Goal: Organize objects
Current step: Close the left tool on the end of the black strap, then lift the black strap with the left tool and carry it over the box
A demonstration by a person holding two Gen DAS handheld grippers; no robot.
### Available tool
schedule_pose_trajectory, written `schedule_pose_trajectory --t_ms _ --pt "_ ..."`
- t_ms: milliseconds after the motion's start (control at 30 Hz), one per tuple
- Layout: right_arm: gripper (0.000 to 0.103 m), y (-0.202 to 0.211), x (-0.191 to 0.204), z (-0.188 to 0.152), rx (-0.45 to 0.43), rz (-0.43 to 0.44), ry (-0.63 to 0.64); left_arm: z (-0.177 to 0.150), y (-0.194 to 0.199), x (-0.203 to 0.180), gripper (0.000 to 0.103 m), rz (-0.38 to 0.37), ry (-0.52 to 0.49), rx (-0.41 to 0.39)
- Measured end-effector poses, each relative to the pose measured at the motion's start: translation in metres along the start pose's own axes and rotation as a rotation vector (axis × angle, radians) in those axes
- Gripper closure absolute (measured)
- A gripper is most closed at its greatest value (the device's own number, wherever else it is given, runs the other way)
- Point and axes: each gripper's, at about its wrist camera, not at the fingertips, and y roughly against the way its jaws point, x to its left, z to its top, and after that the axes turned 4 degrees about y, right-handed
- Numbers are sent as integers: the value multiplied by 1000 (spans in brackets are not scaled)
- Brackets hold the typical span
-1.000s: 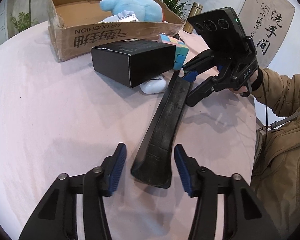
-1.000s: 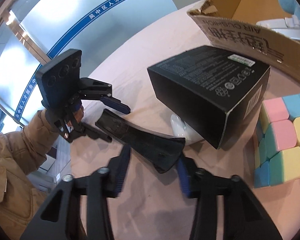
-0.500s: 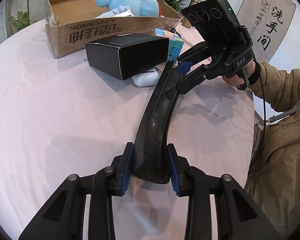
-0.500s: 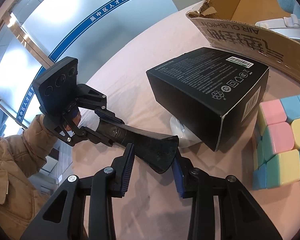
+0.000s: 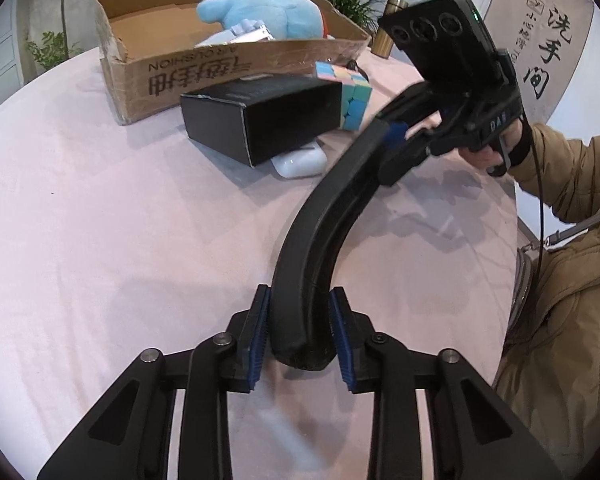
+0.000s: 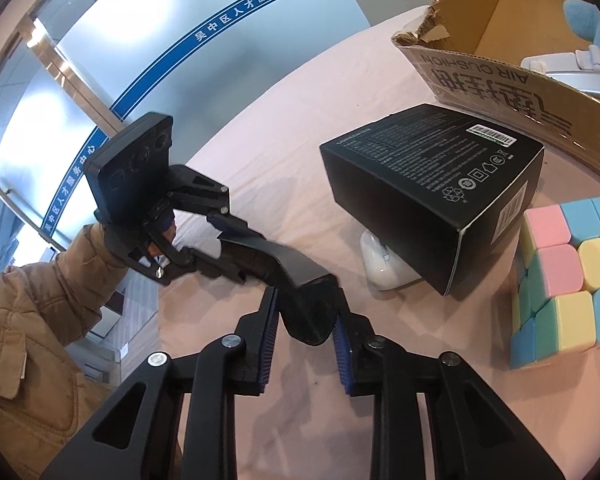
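Carrying the long curved black plastic piece (image 5: 320, 236) needs both ends level: left gripper (image 5: 300, 332) pinching one end, right gripper (image 6: 306, 320) pinching the other, toward the open cardboard box (image 5: 228, 68) ahead.

The left gripper (image 5: 300, 332) clamps the near end of a long black curved strip (image 5: 320, 232) between its blue-padded fingers (image 5: 259, 336). The strip arcs up and away to the right gripper (image 5: 394, 148), which grips its far end. Beyond the fingers, a black box (image 5: 260, 120) rests over a white earbud case (image 5: 300, 160) on the pink surface (image 5: 100, 240).
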Motion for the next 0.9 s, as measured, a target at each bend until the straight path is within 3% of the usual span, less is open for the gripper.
schedule_pose_trajectory --t_ms 33,67,900 --pt "85 0 1 -1 2 4 1 1 2 1 79 5 0 -5" --pt "87 0 1 -1 5 8 5 2 2 1 86 7 4 -6" --pt "89 21 10 -12 -69 -27 57 25 1 -6 88 89 -30 -41"
